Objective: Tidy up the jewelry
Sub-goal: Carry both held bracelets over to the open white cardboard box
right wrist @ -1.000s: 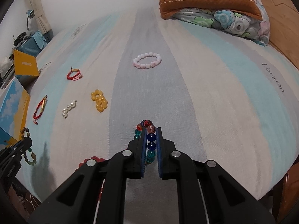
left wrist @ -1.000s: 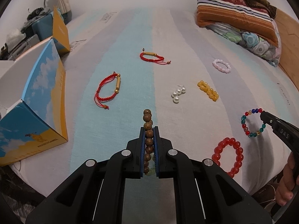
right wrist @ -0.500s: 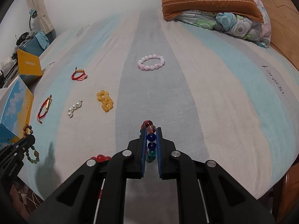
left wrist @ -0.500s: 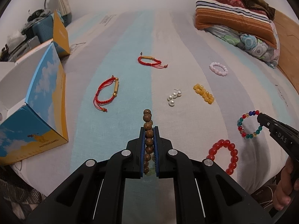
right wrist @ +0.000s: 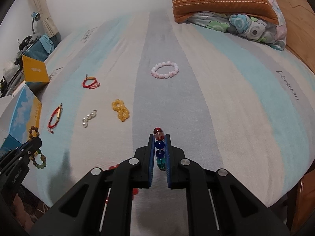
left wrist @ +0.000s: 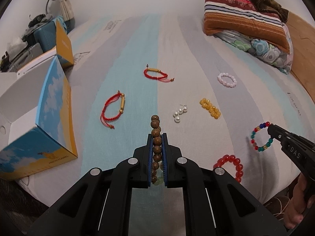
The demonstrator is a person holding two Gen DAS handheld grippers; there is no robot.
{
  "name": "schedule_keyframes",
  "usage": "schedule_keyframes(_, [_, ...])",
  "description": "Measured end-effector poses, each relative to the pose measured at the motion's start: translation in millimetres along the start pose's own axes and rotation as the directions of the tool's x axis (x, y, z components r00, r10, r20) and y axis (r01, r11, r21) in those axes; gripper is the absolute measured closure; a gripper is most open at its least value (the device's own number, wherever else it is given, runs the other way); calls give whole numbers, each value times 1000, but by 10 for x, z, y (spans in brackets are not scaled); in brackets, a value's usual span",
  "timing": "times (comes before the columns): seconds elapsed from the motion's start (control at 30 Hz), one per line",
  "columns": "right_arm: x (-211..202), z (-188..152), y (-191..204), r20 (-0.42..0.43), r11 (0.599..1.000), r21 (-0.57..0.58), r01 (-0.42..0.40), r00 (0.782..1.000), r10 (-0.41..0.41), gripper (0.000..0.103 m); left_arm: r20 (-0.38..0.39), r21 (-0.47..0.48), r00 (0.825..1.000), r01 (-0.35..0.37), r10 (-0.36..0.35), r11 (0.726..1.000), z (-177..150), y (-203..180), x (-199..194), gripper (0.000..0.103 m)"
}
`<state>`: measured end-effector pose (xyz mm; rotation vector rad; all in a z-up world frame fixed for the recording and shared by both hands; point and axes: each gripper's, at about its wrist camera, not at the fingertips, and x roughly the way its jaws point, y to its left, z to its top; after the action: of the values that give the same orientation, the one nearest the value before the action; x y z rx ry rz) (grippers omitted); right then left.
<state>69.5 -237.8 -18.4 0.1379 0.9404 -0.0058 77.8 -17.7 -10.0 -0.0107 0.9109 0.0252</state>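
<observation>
My left gripper (left wrist: 157, 135) is shut on a brown wooden bead bracelet (left wrist: 155, 132), held above the bed. My right gripper (right wrist: 159, 136) is shut on a multicolour glass bead bracelet (right wrist: 159, 144), also lifted; it shows in the left wrist view (left wrist: 260, 137) at the right. On the striped bedsheet (left wrist: 137, 45) lie two red cord bracelets (left wrist: 113, 108) (left wrist: 156, 74), pearl earrings (left wrist: 179, 113), a yellow bead bracelet (left wrist: 210, 108), a pink bead bracelet (left wrist: 226, 80) and a red bead bracelet (left wrist: 229, 166).
An open blue-and-yellow box (left wrist: 39, 122) stands at the bed's left edge. Pillows (left wrist: 242, 21) lie at the far right. A wooden bed frame (right wrist: 295, 15) runs along the right. A suitcase and clutter (left wrist: 39, 35) sit at the far left.
Both grippers have risen and pulled back from the bed with their bracelets. The multicolour bracelet now hangs clear of the sheet.
</observation>
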Motion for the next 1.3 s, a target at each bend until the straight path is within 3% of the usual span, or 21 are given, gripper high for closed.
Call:
schedule_keyframes(0.4, [-172,261,185,4,1000,-7,-7,1000,7,94,25,-10,1000,-19,19,1000,261,147,-212,96])
schedule_keyframes(0.8, [-250,555,645,8,998,-54,-13,1000,13,94,48,-15,998,-40,41,999,581,420,-422,95])
schedule_keyframes(1.0, [-320,701,1085,21,994,-105,-35,999,38,94,63,-54,995,-76,79,996,711,829,-578,96])
schedule_keyframes(1.3, [-573,863,2104,51,971,-213,-113,991,126,94,72,-140,984,-152,163,978,813,1683,-879,96])
